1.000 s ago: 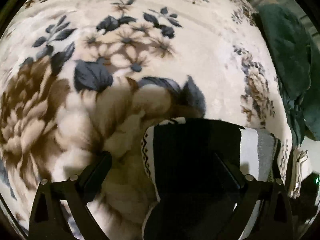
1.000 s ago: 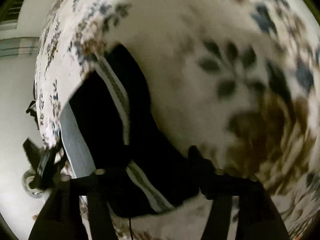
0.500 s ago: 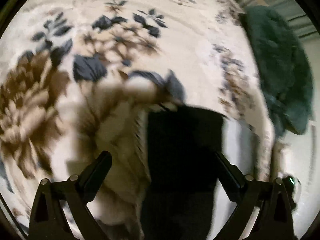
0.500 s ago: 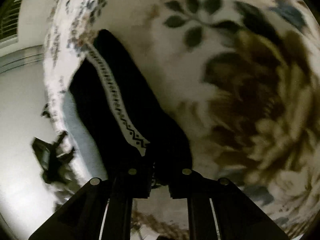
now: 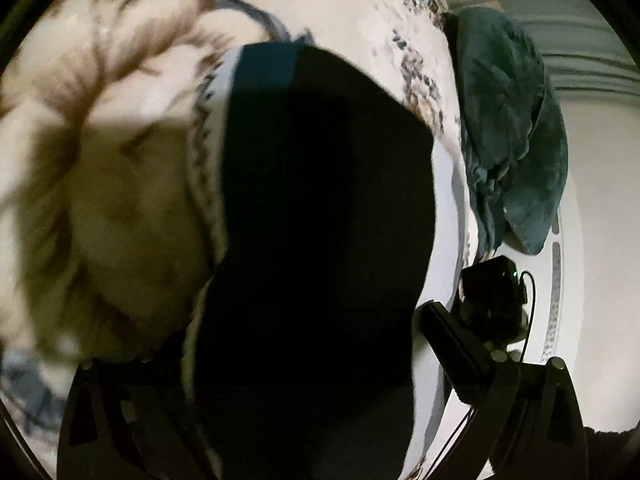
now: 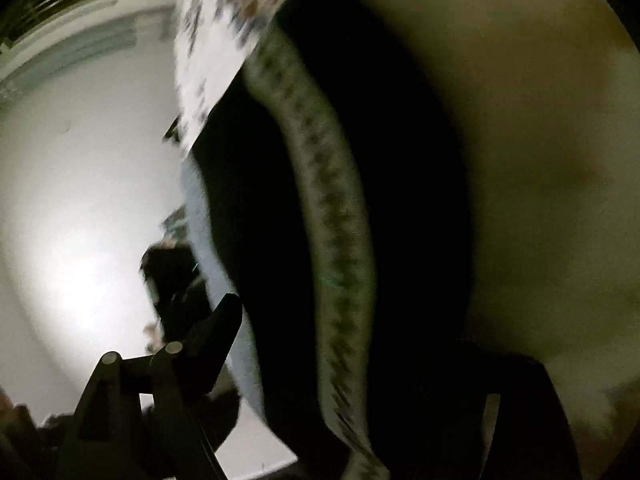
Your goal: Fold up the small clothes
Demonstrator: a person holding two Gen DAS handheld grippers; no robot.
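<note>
Both your cameras have closed in on one black, white-banded garment (image 5: 320, 220) lying at the floral blanket's (image 5: 100, 160) edge, left gripper (image 5: 296, 344) and right gripper (image 6: 344, 340) fingers spread astride it.

The black garment (image 5: 320, 220) fills the span between the left tongs (image 5: 288, 368). Floral blanket (image 5: 100, 160) lies open leftward; a teal cushion (image 5: 512, 128) blocks the right edge.

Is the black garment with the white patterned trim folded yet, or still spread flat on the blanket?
Cannot tell. The black garment with white patterned trim fills both blurred views on the floral fleece blanket; no fold line or doubled layer shows.
</note>
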